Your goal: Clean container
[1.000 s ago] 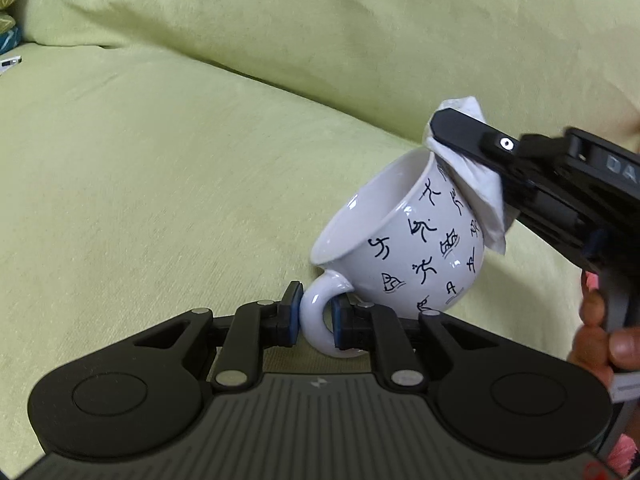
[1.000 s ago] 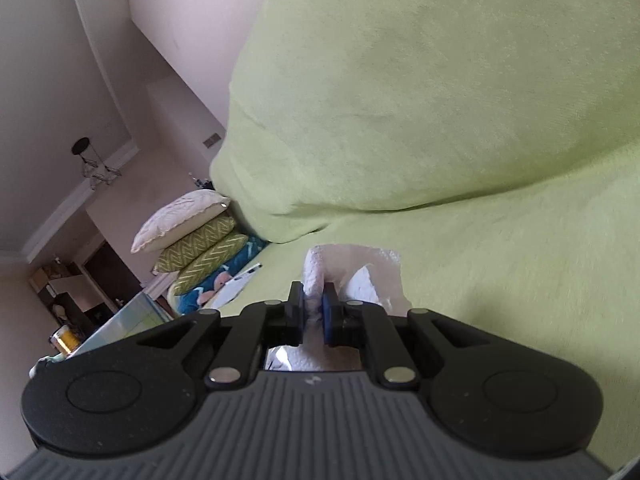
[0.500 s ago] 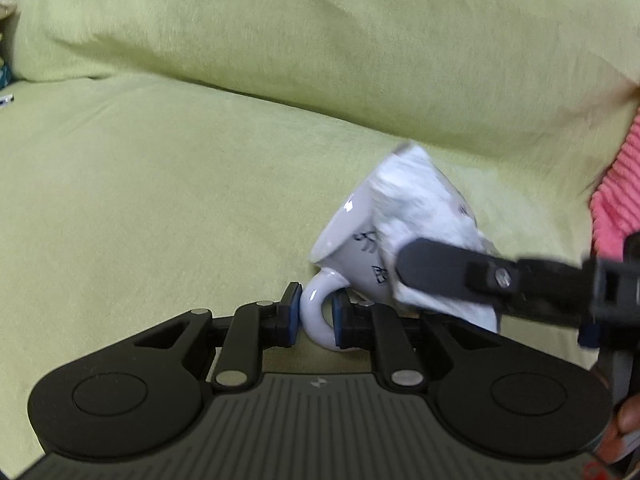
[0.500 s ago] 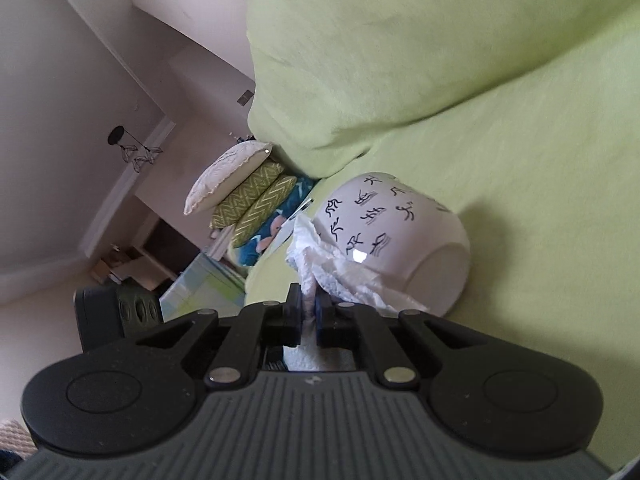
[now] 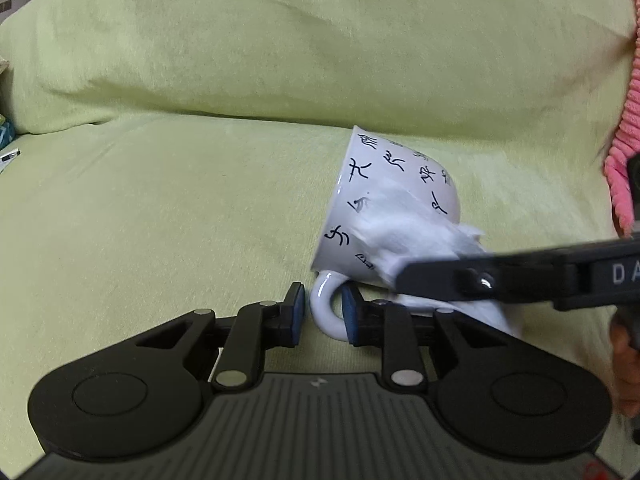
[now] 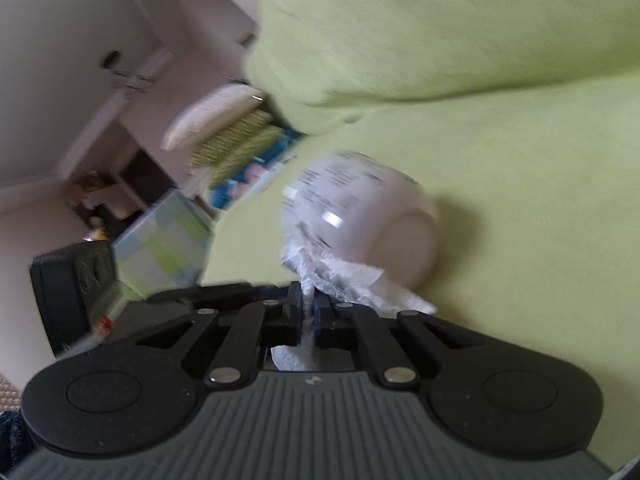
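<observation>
A white cup (image 5: 400, 172) printed with black figures lies tilted on its side above the green sofa seat, mouth facing left. My left gripper (image 5: 323, 314) is shut on its handle (image 5: 326, 300). A crumpled white tissue (image 5: 400, 224) is pressed against the cup's side and base. It is pinched by my right gripper, whose black finger (image 5: 460, 280) reaches in from the right. In the blurred right wrist view, my right gripper (image 6: 307, 312) is shut on the tissue (image 6: 340, 276), just under the cup (image 6: 360, 208), whose base faces the camera.
The green sofa seat (image 5: 160, 220) and its back cushion (image 5: 320, 40) fill the scene. A pink sleeve (image 5: 628, 140) and a hand (image 5: 624, 364) show at the right edge. Stacked pillows (image 6: 224, 128) and a pale checked box (image 6: 160, 240) lie beyond the sofa's end.
The cup has rolled so its mouth turns from upward to the left. The right gripper has swept the tissue from the rim down the side toward the base.
</observation>
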### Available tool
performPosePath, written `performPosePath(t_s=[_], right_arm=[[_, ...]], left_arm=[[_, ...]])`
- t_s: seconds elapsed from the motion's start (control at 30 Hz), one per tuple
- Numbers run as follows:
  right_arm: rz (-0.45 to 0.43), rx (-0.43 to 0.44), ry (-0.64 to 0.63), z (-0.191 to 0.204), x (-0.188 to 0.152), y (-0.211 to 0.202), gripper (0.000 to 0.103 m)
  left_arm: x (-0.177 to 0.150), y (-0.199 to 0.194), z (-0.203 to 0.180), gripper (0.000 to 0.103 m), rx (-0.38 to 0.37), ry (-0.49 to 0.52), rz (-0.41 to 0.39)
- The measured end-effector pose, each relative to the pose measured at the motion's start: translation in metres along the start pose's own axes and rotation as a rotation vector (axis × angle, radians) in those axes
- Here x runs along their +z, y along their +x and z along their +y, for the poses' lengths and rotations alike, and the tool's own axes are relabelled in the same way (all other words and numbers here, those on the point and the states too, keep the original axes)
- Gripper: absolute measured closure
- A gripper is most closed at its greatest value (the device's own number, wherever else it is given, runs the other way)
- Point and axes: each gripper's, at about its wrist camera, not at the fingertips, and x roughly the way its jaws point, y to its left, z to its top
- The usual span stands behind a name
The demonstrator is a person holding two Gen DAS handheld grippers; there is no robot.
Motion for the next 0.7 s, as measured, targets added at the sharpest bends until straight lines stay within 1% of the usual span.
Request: performPosePath(t_s=[0.03, 0.07, 0.13, 0.23, 0.3, 0.33, 0.37, 0.4, 0.43, 0.53, 0.7], right_arm=[[0.005, -0.062, 0.011, -0.003, -0.001, -0.004, 0.1], [0.0, -0.094, 0.036, -0.007, -0.002, -0.01, 0.098], [-0.056, -0.036, 0.113, -0.009, 0.002, -0.025, 0.096], [-0.111, 0.104, 0.128, 0.002, 0.013, -0.03, 0.096], [-0.101, 0.188, 0.142, 0.009, 0.022, -0.02, 0.096], [-0.078, 0.205, 0.137, 0.012, 0.025, -0.011, 0.096], [-0.049, 0.199, 0.122, 0.016, 0.028, 0.0, 0.096], [-0.019, 0.173, 0.102, 0.018, 0.031, 0.011, 0.096], [0.009, 0.148, 0.09, 0.019, 0.033, 0.021, 0.103], [0.063, 0.127, 0.113, 0.013, 0.034, 0.038, 0.103], [0.071, 0.134, 0.229, -0.004, 0.028, 0.023, 0.103]], left_arm=[[0.001, 0.0, 0.0, 0.074, 0.0, 0.001, 0.001], [0.001, 0.001, 0.0, 0.074, 0.002, 0.007, 0.0], [0.002, 0.002, 0.0, 0.075, 0.007, 0.021, -0.003], [0.002, 0.003, -0.001, 0.075, 0.018, 0.051, -0.009], [0.004, 0.005, -0.003, 0.075, 0.023, 0.066, -0.012], [0.005, 0.006, -0.004, 0.075, 0.027, 0.074, -0.014], [0.006, 0.008, -0.004, 0.075, 0.03, 0.082, -0.016], [0.007, 0.01, -0.005, 0.075, 0.033, 0.09, -0.018], [0.008, 0.011, -0.005, 0.075, 0.039, 0.097, -0.02], [0.013, 0.018, -0.001, 0.076, 0.05, 0.109, -0.024], [0.023, 0.03, 0.008, 0.074, 0.048, 0.123, -0.028]])
